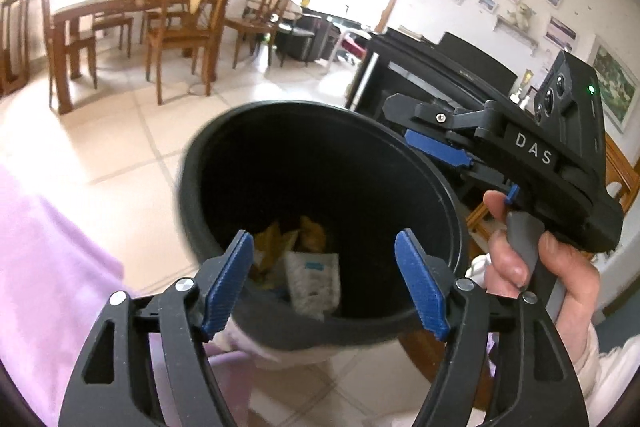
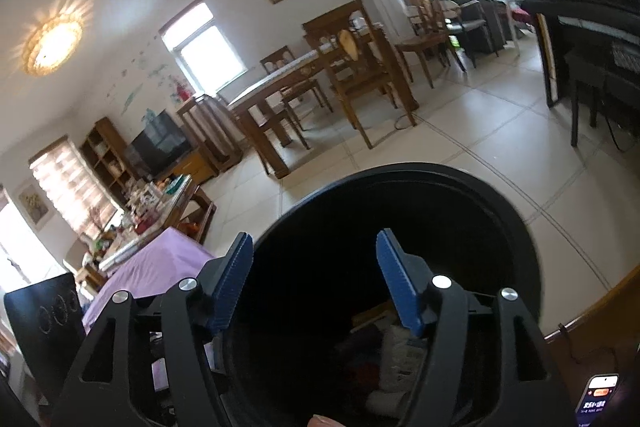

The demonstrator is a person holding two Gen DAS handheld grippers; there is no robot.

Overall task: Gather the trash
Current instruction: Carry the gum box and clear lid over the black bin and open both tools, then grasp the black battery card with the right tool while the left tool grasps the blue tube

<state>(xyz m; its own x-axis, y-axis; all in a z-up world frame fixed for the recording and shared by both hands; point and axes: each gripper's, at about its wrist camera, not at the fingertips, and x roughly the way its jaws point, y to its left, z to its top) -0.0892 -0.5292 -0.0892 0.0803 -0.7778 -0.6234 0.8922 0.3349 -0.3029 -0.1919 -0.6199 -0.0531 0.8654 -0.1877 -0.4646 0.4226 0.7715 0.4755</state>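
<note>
The left gripper (image 1: pixel 324 281) is seen nearest in the left wrist view, its blue pads spread apart with nothing clamped between them; it is held over the near rim of the black trash bin (image 1: pixel 404 327). The right gripper (image 2: pixel 314 281) is likewise shown with its jaws apart and empty, positioned above the bin (image 2: pixel 516 227) mouth; in the left wrist view it is seen at the bin's right edge (image 1: pixel 440 143), gripped by a hand (image 1: pixel 536 267). Inside the bin, the trash is located at the bottom: a white wrapper (image 1: pixel 314 283) and yellow wrappers (image 1: pixel 296 237) are lying together. A purple cloth (image 1: pixel 52 267) is seen at the left, near the bin. Farther off, a wooden dining table (image 1: pixel 120 1) with chairs (image 1: pixel 188 27) is standing on the tiled floor (image 1: pixel 120 147); a dark piano (image 2: pixel 580 39) is placed at the far right.
</note>
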